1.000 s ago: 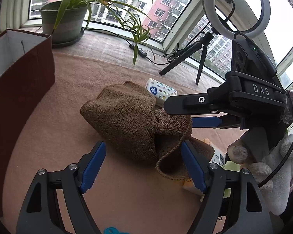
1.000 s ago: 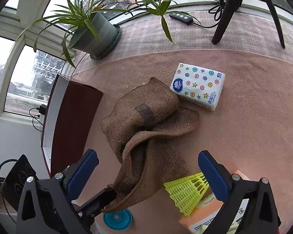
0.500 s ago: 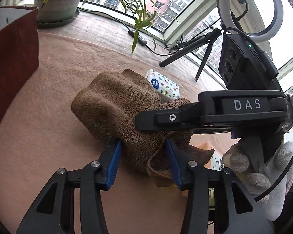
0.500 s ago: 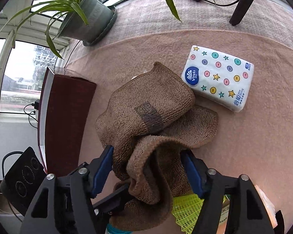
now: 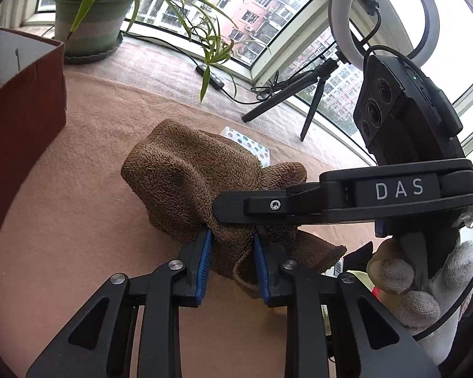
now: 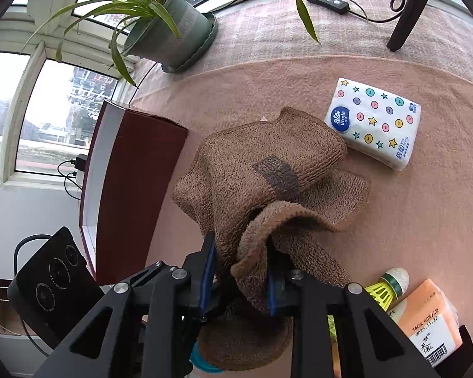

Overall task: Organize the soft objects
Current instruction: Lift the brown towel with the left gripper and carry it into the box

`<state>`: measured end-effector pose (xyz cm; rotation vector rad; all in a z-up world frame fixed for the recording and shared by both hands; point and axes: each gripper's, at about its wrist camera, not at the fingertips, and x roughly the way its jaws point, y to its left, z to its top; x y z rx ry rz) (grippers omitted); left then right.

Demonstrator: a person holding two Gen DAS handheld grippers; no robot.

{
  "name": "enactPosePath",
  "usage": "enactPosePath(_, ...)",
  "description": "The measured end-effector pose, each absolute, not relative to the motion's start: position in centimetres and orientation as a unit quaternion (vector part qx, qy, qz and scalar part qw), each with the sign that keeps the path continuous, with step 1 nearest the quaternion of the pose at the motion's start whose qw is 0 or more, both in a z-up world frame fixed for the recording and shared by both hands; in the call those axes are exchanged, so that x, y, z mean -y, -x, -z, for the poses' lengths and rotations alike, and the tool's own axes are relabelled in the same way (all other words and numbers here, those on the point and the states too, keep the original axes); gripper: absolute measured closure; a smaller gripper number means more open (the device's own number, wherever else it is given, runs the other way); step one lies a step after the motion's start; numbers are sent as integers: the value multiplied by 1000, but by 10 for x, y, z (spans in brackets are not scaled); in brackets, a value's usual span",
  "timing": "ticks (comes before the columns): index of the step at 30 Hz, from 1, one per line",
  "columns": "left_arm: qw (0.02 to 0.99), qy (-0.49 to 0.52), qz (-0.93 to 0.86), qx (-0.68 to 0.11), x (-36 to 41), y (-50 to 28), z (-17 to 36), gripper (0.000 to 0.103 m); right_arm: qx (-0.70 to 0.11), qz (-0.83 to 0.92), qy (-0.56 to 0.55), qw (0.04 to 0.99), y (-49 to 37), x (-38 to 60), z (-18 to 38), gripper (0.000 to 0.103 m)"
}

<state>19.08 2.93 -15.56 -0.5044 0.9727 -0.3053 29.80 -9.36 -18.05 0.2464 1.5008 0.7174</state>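
A crumpled brown towel (image 5: 189,173) lies on the pink cloth-covered table (image 5: 78,220). My left gripper (image 5: 231,242) is closing, and its blue pads press a bunched fold at the towel's near edge. My right gripper (image 6: 241,252) is closing too, pinching a raised fold of the same towel (image 6: 268,157) between its blue pads. In the left wrist view the right gripper's black body crosses from the right, held by a gloved hand (image 5: 425,283), its finger ending just above my left pads. A white tissue pack (image 6: 375,123) with coloured dots lies just behind the towel.
A tall dark red box (image 6: 135,182) stands open-topped left of the towel. A yellow shuttlecock (image 6: 388,286) and an orange packet (image 6: 432,315) lie near right. A potted plant (image 6: 173,37), a cable remote (image 6: 324,0) and a ring light tripod (image 5: 315,88) line the window sill.
Both grippers went from wide open to closed on the towel. They came in toward each other, and the towel's near folds are bunched up between the pads.
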Motion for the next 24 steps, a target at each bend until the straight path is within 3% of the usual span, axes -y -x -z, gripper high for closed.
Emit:
enactPosePath(14,890,203,132,-386,-42,-148,81,80,-600,-369,-96,703,-262,83,91,80)
enactPosePath(24,911,205,76,-349,-97,-104,48,80,-569,-419,-45,706,-224,22,51,80)
